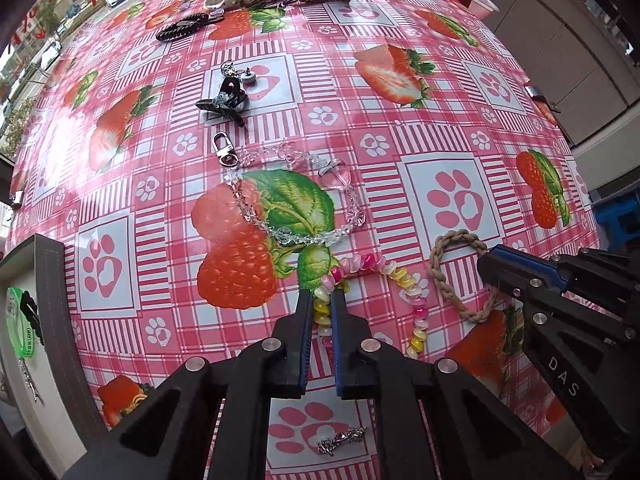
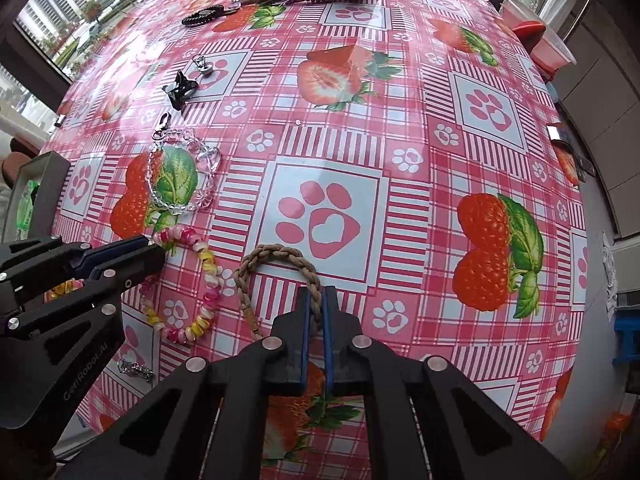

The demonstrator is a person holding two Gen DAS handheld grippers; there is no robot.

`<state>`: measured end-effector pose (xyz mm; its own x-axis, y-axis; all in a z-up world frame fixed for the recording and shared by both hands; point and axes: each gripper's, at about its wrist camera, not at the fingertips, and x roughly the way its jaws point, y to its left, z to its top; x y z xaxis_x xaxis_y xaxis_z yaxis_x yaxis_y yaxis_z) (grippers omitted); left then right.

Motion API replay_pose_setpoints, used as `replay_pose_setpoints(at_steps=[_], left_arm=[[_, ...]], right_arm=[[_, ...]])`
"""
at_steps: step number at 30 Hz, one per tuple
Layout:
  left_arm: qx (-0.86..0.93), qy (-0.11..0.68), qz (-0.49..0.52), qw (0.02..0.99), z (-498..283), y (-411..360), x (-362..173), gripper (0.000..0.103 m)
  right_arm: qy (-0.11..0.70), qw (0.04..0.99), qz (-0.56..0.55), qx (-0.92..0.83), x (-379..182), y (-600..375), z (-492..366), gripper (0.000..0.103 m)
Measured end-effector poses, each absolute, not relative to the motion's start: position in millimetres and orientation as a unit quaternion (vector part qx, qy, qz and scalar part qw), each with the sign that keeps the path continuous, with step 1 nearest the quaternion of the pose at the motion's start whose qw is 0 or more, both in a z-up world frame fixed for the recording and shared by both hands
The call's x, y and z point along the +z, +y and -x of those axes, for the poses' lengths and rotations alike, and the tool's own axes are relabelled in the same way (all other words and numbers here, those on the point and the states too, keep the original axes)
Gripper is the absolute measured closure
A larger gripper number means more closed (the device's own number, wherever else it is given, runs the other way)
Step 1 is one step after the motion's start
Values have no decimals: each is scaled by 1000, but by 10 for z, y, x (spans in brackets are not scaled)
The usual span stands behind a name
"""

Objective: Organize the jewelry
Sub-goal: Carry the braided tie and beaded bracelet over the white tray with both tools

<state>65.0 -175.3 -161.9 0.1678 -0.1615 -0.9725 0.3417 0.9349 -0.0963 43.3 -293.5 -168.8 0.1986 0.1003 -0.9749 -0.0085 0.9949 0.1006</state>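
Grey tray (image 1: 52, 280) at left edge of the left wrist view: green band (image 1: 16, 320) inside, something dark beside it, perhaps a hair tie. Left gripper (image 1: 321, 300) pinched narrow on pastel bead bracelet (image 1: 412, 292), lower centre. Right gripper (image 2: 316, 300) clamped on braided cord bracelet (image 2: 280, 256). Both point steeply down at the tablecloth (image 2: 400, 120).

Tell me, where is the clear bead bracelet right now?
The clear bracelet lies on the tablecloth over a printed strawberry, just beyond the pink-yellow bracelet and nearer than the black hair clip.
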Motion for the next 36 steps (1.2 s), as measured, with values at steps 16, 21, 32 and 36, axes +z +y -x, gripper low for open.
replay_pose_setpoints(at_steps=[16, 21, 32, 36], left_arm=[[-146, 611, -9, 778, -586, -964, -1188, 88], [-133, 604, -2, 786, -551, -727, -1049, 88], [-97, 592, 25, 800, -457, -176, -841, 88], [-74, 589, 39, 804, -383, 132, -782, 88]], right_arm=[[614, 778, -122, 56, -1303, -3006, -428, 97], [610, 780, -123, 68, -1180, -2868, -502, 97], [597, 787, -97, 123, -835, -2258, -623, 97], [596, 783, -92, 151, -747, -1936, -670, 97]])
